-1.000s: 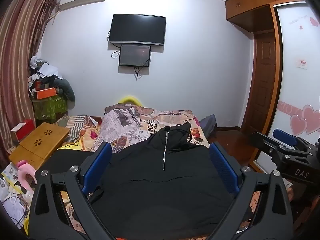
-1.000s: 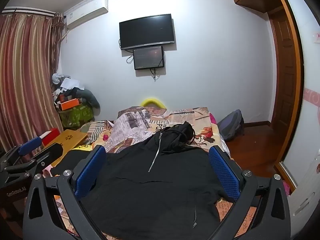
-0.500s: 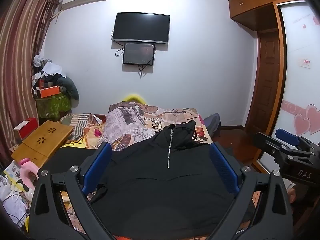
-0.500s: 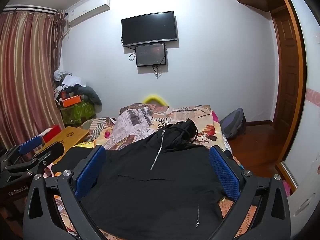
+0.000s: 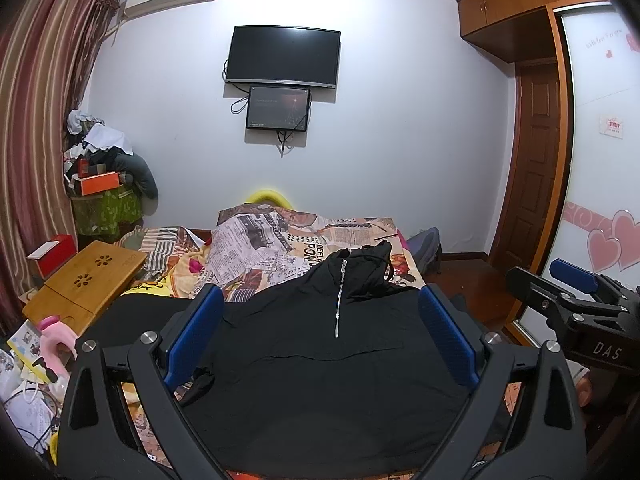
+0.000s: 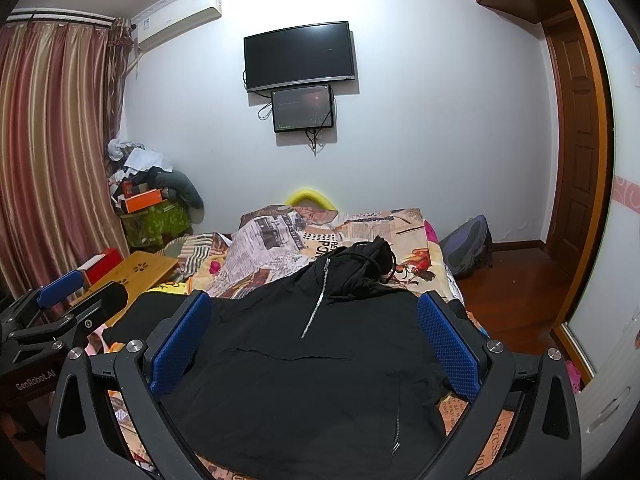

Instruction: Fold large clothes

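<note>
Both tools hover released above the bed: left tool (image 5: 320,334) and right tool (image 6: 314,336), blue pads spread wide, gripping nothing. Beneath them a black hoodie (image 5: 320,360) lies spread flat on the newspaper-print bedspread (image 5: 280,240), zipper and hood pointing toward the far wall.

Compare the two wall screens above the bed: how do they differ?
The upper TV is clearly larger and wider than the small monitor hung just beneath it. The TV is dark and blank; the monitor shows a faint image, so it seems to be on. Cables dangle below the monitor, while the TV shows only a cable loop at its lower left. Both are black-framed, flat on the white wall.
</note>
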Available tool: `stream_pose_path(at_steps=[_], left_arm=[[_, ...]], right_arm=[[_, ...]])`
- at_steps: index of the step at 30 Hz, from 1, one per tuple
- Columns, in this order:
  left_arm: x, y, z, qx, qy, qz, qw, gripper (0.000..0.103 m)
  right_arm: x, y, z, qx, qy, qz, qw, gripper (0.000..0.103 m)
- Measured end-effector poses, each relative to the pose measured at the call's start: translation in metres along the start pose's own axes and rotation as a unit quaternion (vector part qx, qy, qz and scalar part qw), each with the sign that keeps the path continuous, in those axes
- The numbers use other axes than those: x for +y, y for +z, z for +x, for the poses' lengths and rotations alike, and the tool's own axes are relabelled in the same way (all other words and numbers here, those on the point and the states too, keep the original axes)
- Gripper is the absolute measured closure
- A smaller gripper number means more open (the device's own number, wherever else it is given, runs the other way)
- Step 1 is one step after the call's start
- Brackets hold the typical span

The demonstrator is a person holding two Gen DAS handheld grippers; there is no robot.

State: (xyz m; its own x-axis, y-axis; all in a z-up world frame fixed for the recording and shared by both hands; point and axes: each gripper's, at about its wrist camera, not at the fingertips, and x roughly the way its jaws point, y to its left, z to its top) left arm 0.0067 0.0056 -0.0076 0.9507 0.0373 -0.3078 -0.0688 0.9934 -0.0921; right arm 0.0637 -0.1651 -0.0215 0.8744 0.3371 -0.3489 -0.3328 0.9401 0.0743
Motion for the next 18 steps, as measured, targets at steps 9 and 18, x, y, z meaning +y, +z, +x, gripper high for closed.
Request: stream_pose_path(at_steps=[9, 18], left_arm=[[0.0002, -0.0001, 0.0003, 0.0, -0.001, 0.0, 1.0, 0.005], [0.0006, -0.0005, 0.0004, 0.0, -0.001, 0.001, 1.0, 0.005]], right_arm=[[-0.001, 0.0012, 0.0007, 0.001, 0.001, 0.001, 1.0, 0.001], [-0.0018, 0.0006, 0.0007, 0.001, 0.001, 0.0, 1.0, 0.001]])
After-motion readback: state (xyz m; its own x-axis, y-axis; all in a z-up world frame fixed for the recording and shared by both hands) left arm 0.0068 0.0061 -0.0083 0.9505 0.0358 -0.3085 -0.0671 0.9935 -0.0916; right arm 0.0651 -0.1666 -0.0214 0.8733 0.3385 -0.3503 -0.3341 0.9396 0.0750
